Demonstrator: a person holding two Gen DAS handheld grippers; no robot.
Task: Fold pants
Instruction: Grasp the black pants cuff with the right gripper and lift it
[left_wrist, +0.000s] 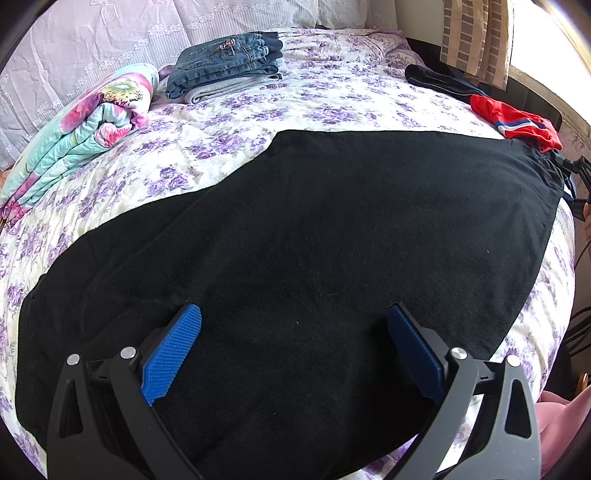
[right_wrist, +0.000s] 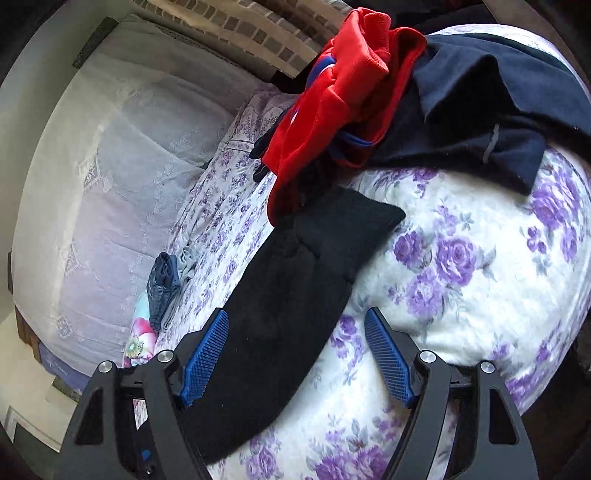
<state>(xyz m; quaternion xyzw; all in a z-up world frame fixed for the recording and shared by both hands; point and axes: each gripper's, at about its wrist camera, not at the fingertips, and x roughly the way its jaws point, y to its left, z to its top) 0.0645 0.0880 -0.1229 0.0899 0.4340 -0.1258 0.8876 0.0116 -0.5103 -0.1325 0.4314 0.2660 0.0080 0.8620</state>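
Observation:
Black pants (left_wrist: 314, 236) lie spread flat across the floral bedspread (left_wrist: 295, 99), folded lengthwise, waistband at the right. My left gripper (left_wrist: 293, 314) is open and hovers just over the pants near the leg end, nothing between its blue pads (left_wrist: 171, 354). In the right wrist view the pants' waist end (right_wrist: 295, 280) runs up between the fingers. My right gripper (right_wrist: 297, 321) is open at the pants' edge, its left pad (right_wrist: 205, 358) over the black cloth, the right pad (right_wrist: 388, 358) over the bedspread (right_wrist: 461, 295).
A folded stack with jeans (left_wrist: 225, 62) on top and a rolled flowery quilt (left_wrist: 85, 118) sit at the far left by the pillows. Red shorts (left_wrist: 517, 122) and dark garments (left_wrist: 436, 83) lie at the right edge; they also show in the right wrist view (right_wrist: 343, 96).

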